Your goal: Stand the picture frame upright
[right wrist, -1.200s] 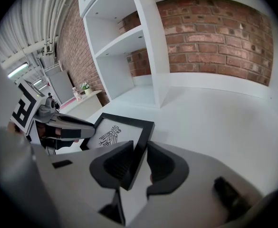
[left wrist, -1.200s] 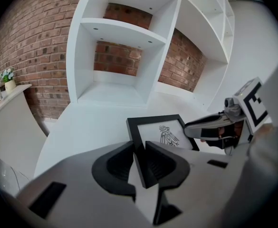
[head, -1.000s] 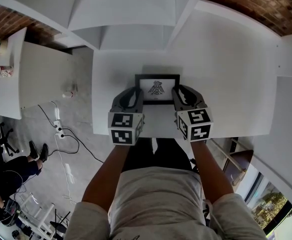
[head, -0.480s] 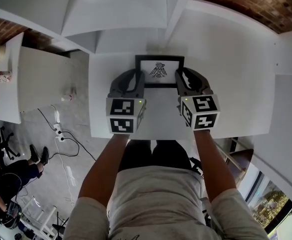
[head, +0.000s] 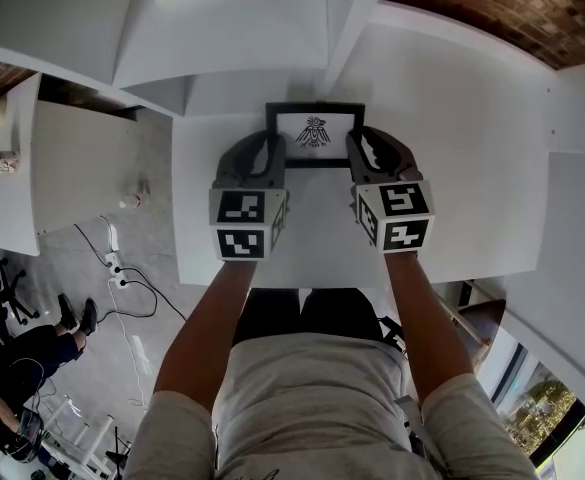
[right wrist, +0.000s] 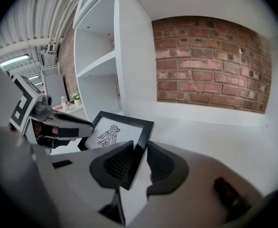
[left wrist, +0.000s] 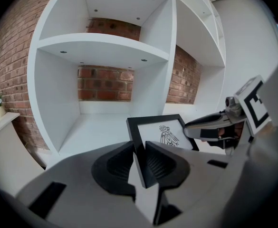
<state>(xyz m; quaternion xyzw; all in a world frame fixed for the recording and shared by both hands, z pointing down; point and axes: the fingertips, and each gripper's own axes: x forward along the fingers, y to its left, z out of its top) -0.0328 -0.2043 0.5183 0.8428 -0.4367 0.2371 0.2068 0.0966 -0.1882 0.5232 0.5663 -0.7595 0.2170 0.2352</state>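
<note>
We grip the frame's (head: 315, 133) side edges between the narrow jaws of the left gripper (left wrist: 139, 153) and right gripper (right wrist: 139, 161); it seems stiff, light, likely fragile.

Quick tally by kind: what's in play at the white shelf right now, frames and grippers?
picture frame: 1
grippers: 2 (left gripper and right gripper, each clamped on a side edge of the frame)
Total: 3

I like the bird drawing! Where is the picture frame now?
In the head view the picture frame is in the middle, gripped at its sides by the left hand-held gripper and right hand-held gripper, over the table.
</note>
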